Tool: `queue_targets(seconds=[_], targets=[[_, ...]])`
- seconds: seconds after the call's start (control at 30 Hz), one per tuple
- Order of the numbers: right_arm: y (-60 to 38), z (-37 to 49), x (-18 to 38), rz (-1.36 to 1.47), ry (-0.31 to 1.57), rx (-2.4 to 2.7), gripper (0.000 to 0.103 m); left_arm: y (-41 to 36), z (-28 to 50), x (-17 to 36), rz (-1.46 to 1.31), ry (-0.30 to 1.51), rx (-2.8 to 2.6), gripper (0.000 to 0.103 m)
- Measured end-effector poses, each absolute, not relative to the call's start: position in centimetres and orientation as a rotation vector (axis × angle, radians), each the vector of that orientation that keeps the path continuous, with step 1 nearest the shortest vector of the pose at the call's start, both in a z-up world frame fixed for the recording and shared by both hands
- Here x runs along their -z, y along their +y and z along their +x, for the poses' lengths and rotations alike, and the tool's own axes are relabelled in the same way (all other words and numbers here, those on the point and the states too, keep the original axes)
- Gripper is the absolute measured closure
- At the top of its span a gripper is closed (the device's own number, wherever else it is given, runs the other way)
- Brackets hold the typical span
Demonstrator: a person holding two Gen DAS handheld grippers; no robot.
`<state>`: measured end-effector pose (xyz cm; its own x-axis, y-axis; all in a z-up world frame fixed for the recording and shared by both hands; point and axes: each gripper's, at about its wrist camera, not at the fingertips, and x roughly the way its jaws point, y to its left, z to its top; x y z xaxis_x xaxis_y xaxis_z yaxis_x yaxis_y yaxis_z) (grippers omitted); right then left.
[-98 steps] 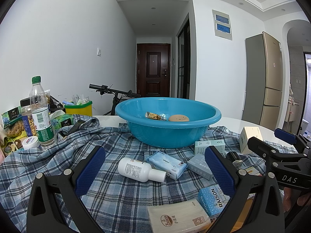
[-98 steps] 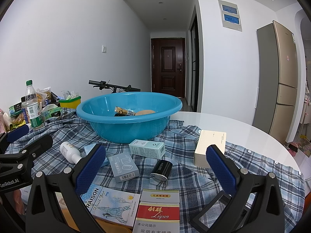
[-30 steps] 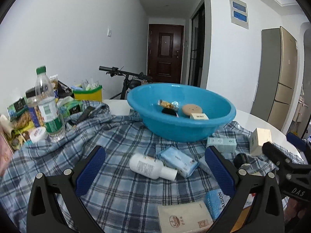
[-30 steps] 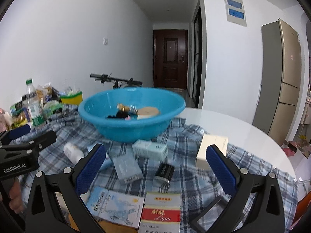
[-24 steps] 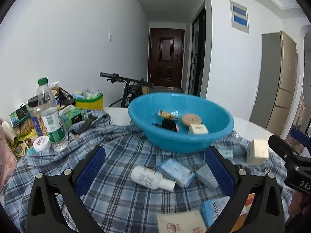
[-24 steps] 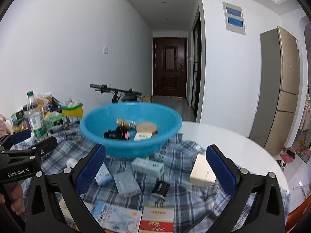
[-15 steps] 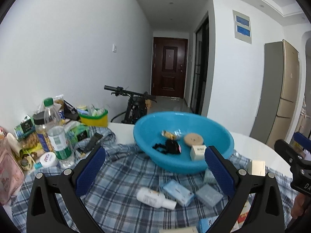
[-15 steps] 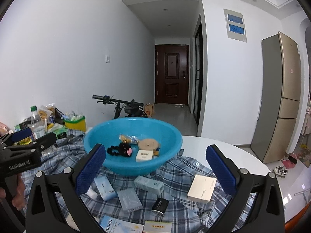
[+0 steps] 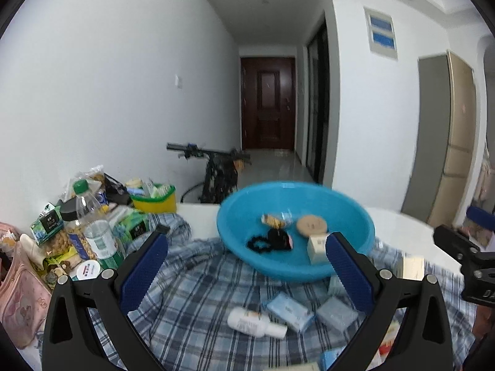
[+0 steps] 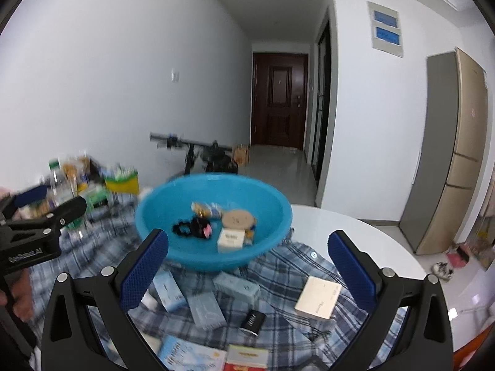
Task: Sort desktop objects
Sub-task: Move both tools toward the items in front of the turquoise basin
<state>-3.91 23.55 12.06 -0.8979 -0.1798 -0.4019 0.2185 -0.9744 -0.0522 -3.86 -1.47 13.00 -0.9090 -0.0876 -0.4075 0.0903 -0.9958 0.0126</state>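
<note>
A blue basin point(image 9: 290, 266) point(image 10: 204, 256) sits on a plaid cloth point(image 9: 198, 296) and holds a black hair tie, a round wooden disc, a small white box and a wrapped sweet. My left gripper point(image 9: 244, 266) hovers open and empty, high above the cloth. Below it lie a white bottle point(image 9: 252, 323) and pale blue packets point(image 9: 289, 310). My right gripper point(image 10: 247, 262) is open too, raised over a beige box point(image 10: 318, 297), a black lighter-like case point(image 10: 253, 321) and several small boxes point(image 10: 205, 307).
Snacks, a water bottle point(image 9: 94, 225) and a yellow-green tub point(image 9: 154, 199) crowd the table's left side. A pink pouch point(image 9: 18, 296) lies at the near left. A bicycle point(image 10: 204, 154) stands behind the white round table point(image 10: 355, 235); a fridge point(image 10: 451, 154) stands right.
Both grippers have risen and pulled back, so the basin and the items on the cloth look smaller and lower. Both stay open and empty.
</note>
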Motion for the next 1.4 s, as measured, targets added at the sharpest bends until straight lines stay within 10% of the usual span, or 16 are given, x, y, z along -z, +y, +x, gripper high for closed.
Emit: queue_targets(seconds=[1.4], targets=[[21.9,-5.7,-3.0,1.054,0.179,2.571,0.016,-0.7,-5.7,-3.3,1.24,0.009,2.943,0.0]])
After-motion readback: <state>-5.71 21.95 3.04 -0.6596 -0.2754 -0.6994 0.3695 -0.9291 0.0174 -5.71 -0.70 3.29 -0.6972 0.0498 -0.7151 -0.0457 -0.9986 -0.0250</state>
